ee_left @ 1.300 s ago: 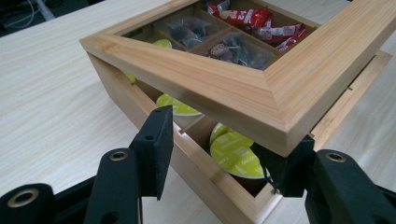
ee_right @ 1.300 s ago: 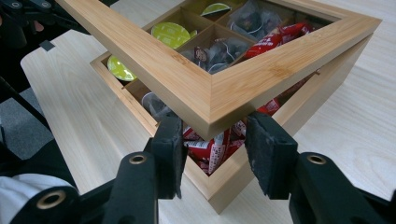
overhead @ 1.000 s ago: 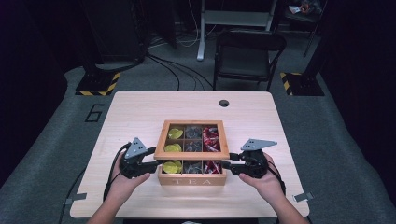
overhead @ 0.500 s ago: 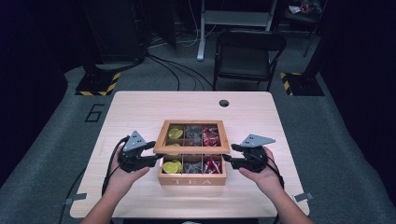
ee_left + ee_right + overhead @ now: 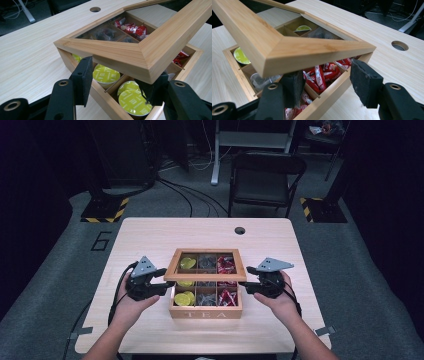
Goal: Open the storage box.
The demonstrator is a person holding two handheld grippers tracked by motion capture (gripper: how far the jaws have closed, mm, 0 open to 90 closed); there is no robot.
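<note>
The left gripper [image 5: 117, 82] had its jaws apart around the near left corner of the lid [image 5: 140, 53]. One pad stood just under the lid's side rail; the other was half hidden beneath the corner, so whether either pressed the wood could not be told. The right gripper [image 5: 324, 87] had just been opening. One of its pads was tucked in shadow under the lid's right corner, inside the box. The other stood clear, outside the wall. The lid was between the jaws, with no squeeze visible.

The lid, a wooden frame with a clear pane, was raised at its front edge and tilted over the tea box [image 5: 206, 311]. In the high view it covered the rear row of compartments, whose contents showed through the pane. The box sat on the near middle of the table [image 5: 150, 235], between the two hands.

Yellow-green capsules [image 5: 131, 98] lay in the left compartments, partly hidden by the lid. Red sachets [image 5: 322, 75] filled the right ones. The middle compartments held dark items too dim to identify. In the high view the left hand [image 5: 131, 301] and right hand [image 5: 278, 296] entered from the bottom, their forearms cut off by the frame.
</note>
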